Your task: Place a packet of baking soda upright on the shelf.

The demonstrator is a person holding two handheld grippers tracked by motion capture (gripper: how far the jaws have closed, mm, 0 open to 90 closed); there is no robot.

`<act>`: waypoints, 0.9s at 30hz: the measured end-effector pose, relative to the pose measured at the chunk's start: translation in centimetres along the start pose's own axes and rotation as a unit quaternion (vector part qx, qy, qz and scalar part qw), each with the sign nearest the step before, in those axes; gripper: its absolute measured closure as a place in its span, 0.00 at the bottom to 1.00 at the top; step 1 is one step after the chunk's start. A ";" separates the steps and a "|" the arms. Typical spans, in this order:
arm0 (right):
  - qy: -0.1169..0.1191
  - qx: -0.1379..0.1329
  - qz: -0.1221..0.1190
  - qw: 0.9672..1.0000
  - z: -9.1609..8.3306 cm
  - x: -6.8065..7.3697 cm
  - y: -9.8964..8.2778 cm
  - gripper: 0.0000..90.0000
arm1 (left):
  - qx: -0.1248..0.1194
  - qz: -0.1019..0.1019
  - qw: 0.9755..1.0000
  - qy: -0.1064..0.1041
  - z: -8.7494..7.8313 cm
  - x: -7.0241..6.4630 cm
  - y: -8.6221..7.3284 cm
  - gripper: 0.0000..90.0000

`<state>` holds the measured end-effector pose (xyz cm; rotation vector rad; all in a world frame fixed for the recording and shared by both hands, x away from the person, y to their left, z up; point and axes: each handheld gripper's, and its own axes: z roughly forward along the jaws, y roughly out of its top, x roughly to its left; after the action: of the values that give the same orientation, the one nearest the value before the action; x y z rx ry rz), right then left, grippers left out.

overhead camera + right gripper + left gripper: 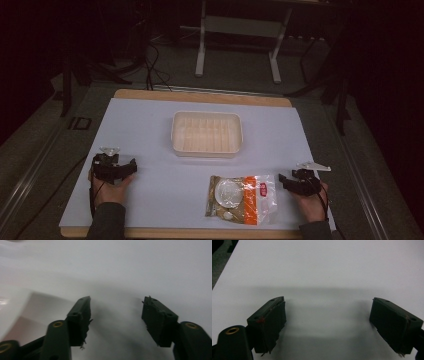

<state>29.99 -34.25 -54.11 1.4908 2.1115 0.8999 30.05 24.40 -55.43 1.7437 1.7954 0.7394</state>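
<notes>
Pre-grasp, nothing held. Left gripper (131,167) and right gripper (283,179) both spread wide, parked on the white mat (150,130). Clear snack bag (241,198) near right gripper, empty cream tray (207,133) beyond. Likely next: pinch bag edge, lift toward tray.

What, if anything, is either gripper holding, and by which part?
Nothing is held. The left gripper and right gripper are open over the bare white mat.

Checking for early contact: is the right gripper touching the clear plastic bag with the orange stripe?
Apart. The high view shows white table between the right gripper and the bag.
</notes>
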 end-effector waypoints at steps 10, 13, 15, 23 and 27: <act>0.030 -0.008 -0.029 0.999 -2.0 1.0 0.7 0.50 | -0.023 0.048 0.996 -0.064 -1.5 0.2 -1.2 0.56; 0.036 -0.008 -0.035 0.999 -2.6 1.2 0.6 0.50 | -0.026 0.066 0.994 -0.089 -1.7 0.2 -1.5 0.64; 0.044 -0.007 -0.036 0.998 -3.2 1.3 0.5 0.51 | -0.025 0.066 0.993 -0.093 -1.8 0.2 -1.6 0.67; 0.075 -0.016 -0.044 0.996 -4.8 2.1 0.8 0.50 | -0.060 0.066 0.987 -0.130 -2.8 0.9 -2.3 0.81; 0.104 -0.013 -0.038 0.994 -5.1 2.5 0.7 0.49 | -0.072 0.080 0.984 -0.143 -3.2 0.5 -2.6 0.77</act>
<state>26.32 -33.11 -49.88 1.3442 2.2761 1.0911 25.94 24.73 -54.99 1.8085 1.3913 0.6287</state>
